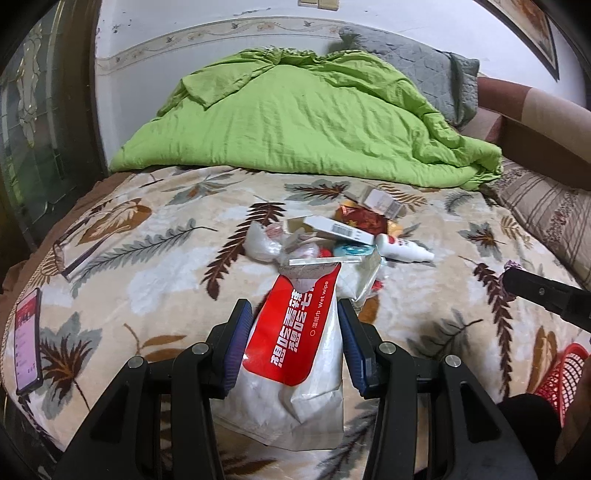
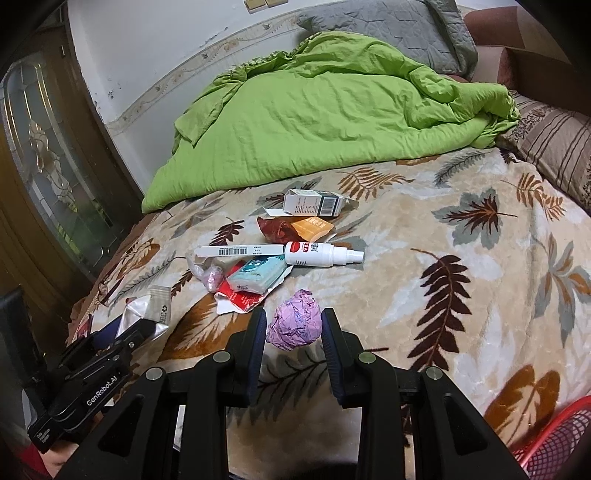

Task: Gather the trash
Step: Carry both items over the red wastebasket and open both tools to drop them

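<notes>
Left wrist view: left hand-held gripper (image 1: 293, 325) pinches wipe packet (image 1: 295, 332) over bed (image 1: 147, 258); right hand-held gripper (image 2: 293, 332) pinches purple paper ball (image 2: 294, 325), red basket (image 2: 561, 443) near

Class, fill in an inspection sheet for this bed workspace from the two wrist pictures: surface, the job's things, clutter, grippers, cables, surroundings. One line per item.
Surface: leaf-print blanket covering the bed, rumpled green quilt at the far side.
Job's things: wet wipe packet; crumpled purple paper ball; loose pile of cartons and wrappers; white spray bottle lying on its side; red mesh basket at the near right edge.
Clutter: phone and eyeglasses on the blanket's left side.
Grippers: left gripper shut on the packet; right gripper shut on the paper ball.
Cables: nothing seen.
Surroundings: white wall, glazed wooden door, grey pillow, striped pillow.
</notes>
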### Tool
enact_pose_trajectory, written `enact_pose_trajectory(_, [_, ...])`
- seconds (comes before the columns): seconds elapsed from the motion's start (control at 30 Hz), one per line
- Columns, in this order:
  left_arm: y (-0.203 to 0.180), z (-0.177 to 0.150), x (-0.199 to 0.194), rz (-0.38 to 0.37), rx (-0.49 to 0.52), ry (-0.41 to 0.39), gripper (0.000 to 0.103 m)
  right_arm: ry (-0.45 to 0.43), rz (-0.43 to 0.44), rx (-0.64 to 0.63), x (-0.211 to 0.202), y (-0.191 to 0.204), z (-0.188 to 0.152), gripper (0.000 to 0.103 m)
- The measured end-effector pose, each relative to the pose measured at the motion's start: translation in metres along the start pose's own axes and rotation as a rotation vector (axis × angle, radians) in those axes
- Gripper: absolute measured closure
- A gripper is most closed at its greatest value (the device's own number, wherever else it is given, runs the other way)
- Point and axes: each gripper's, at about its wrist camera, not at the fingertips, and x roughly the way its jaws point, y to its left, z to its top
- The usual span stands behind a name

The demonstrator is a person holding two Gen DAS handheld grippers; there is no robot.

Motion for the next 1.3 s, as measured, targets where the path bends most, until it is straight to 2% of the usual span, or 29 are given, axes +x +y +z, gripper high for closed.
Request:
enact_pose_trajectory(0.5, [-0.026,0.008,-0.022,-0.119,0.055,0.003,0.057,-0.017,0.054,0.052,-0.031,-0.009,0.0,0.07])
enact_pose_trajectory(0.83, [-0.06,0.013,-0.039,-0.178,0.108,0.002,0.057,-0.043,0.013,0.097,-0.076,-0.038,-0.009,0.07])
enact_pose_trajectory(1.03, [-0.099,0.019,-0.054,-0.287,0.178,0.011,0.057,-0.071,-0.059,0.155,-0.127,-0.071,-0.023,0.07])
enact_pose_trajectory(1.17, [-0.142,0.02,-0.066,-0.418,0.253,0.044,0.057,-0.098,-0.13,0.233,-0.171,-0.107,-0.037,0.07])
enact_pose_trajectory(1.3, [-0.19,0.013,-0.067,-0.57,0.305,0.138,0.057,-0.117,-0.198,0.337,-0.212,-0.148,-0.054,0.07])
